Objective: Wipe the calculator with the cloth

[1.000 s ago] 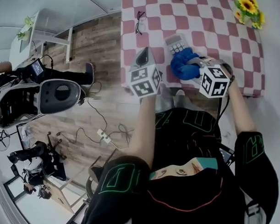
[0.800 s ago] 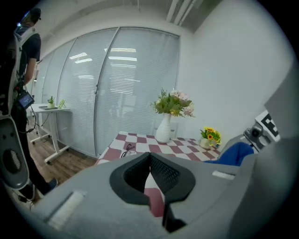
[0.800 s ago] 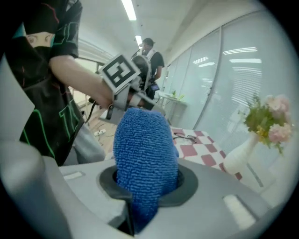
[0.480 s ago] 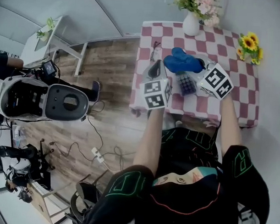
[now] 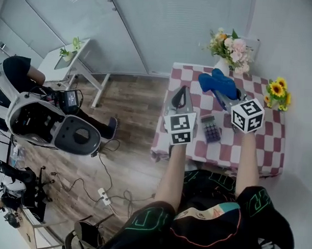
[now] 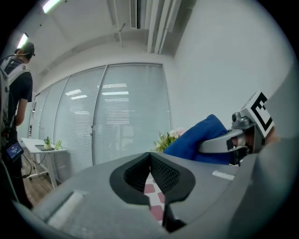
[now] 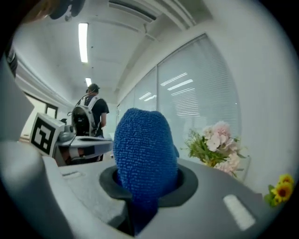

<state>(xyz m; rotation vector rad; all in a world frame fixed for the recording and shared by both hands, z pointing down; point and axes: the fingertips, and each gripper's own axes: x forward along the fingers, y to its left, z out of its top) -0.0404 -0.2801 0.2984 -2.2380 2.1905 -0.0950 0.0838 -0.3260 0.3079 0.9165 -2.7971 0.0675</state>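
1. Table point(image 5: 270, 146): covered in a red-and-white checked cloth and standing on a wood floor, at the right of the scene.
2. Calculator point(image 5: 212, 129): lies flat on the table toward its near edge, between the two gripper bodies in the head view. Neither gripper touches it.
3. Right gripper point(image 5: 222, 98): jaws clenched on the blue cloth point(image 7: 145, 158). The cloth bulges out past the jaws in a rounded wad. It is held up off the table, farther out than the calculator and apart from it.
4. Left gripper point(image 6: 150, 156): jaws closed tip to tip with nothing between them. The checked table shows through the slot behind the tips. It is held at the table's left side, just left of the calculator.
5. Other items: a white vase of pink flowers point(image 5: 227, 47) at the far edge of the table, and sunflowers point(image 5: 277, 92) at its right edge.
6. Surroundings: a person point(image 7: 91, 112) wearing a backpack rig stands well to the left, near a white side table point(image 5: 71, 57) carrying a small plant.
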